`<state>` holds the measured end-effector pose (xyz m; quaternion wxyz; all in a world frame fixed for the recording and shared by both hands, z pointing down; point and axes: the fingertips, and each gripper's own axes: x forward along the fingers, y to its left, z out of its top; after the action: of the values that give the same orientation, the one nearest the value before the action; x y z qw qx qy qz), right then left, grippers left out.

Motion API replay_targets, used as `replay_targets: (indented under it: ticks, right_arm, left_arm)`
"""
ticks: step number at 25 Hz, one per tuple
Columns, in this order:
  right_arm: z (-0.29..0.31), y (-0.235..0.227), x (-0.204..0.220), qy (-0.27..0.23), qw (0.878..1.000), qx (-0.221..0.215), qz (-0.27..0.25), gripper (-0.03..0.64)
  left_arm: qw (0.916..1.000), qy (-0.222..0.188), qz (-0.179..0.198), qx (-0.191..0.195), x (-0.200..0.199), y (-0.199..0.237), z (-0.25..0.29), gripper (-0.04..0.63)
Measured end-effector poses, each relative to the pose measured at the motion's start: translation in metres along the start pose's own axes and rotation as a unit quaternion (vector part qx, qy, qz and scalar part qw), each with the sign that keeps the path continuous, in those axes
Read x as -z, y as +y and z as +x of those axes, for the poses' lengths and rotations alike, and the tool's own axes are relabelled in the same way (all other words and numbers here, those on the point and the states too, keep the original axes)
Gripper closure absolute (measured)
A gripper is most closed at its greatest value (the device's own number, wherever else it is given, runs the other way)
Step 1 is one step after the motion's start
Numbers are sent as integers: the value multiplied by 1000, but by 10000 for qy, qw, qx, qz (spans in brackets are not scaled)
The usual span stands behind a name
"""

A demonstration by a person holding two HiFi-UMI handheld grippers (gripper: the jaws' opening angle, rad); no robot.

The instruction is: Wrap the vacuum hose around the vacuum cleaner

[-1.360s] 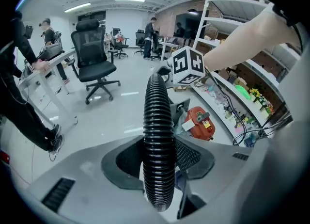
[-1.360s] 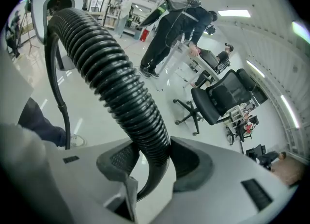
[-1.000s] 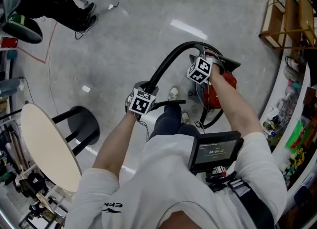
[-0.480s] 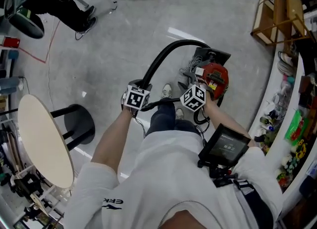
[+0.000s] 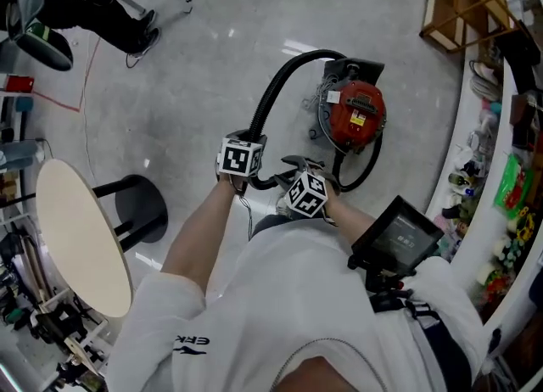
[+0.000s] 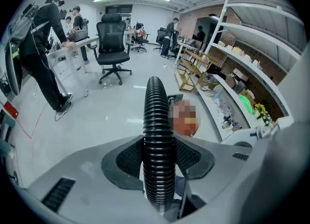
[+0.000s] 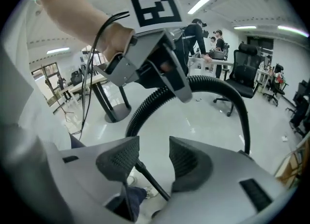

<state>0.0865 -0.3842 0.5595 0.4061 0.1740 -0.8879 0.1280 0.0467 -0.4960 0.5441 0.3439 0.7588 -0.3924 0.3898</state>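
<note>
The red vacuum cleaner (image 5: 353,115) stands on the floor ahead of me. Its ribbed black hose (image 5: 284,85) arcs from the cleaner's top down to my left gripper (image 5: 249,148). In the left gripper view the left gripper (image 6: 156,157) is shut on the hose (image 6: 155,121), which runs straight up between the pads. My right gripper (image 5: 295,182) hangs close beside the left one, near my legs. In the right gripper view the right gripper (image 7: 154,152) is open with nothing between its pads. The hose (image 7: 218,88) curves in front of it, and a thin black rod (image 7: 151,182) passes below the jaws.
A black cable (image 5: 366,171) loops on the floor by the cleaner. A round cream table (image 5: 81,238) and a black stool (image 5: 136,210) stand at the left. A wooden shelf (image 5: 450,0) and a cluttered counter (image 5: 509,212) line the right. Office chairs (image 6: 112,43) and people (image 6: 38,58) are farther off.
My right gripper has left the top of the vacuum cleaner and swung back toward me, ending next to the left gripper. The left gripper has shifted a little with the hose still in it.
</note>
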Motion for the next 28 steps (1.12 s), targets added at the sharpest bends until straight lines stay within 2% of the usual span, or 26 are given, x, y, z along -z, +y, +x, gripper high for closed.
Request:
replay_targets:
  ticks: [4, 8, 12, 15, 20, 28]
  right_arm:
    - [6, 48, 0, -68, 9994, -219, 261, 425]
    - [12, 77, 12, -48, 9969, -253, 745, 423]
    - [17, 92, 24, 14, 9923, -75, 1239, 409]
    - [22, 95, 26, 7, 9897, 242, 1409, 396]
    - [19, 96, 47, 315, 9871, 957, 1241, 396]
    - [-5, 114, 91, 1073, 9802, 1635, 309, 409]
  left_arm:
    - [9995, -38, -296, 103, 15, -15, -6, 422]
    - [9979, -101, -607, 208, 24, -31, -9, 422]
    - [9944, -140, -975, 390, 27, -47, -14, 422]
    - [9899, -138, -1282, 595, 28, -57, -15, 422]
    - [9780, -72, -1846, 969, 46, -71, -17, 422]
    - [9625, 98, -2324, 1397, 82, -93, -14, 420]
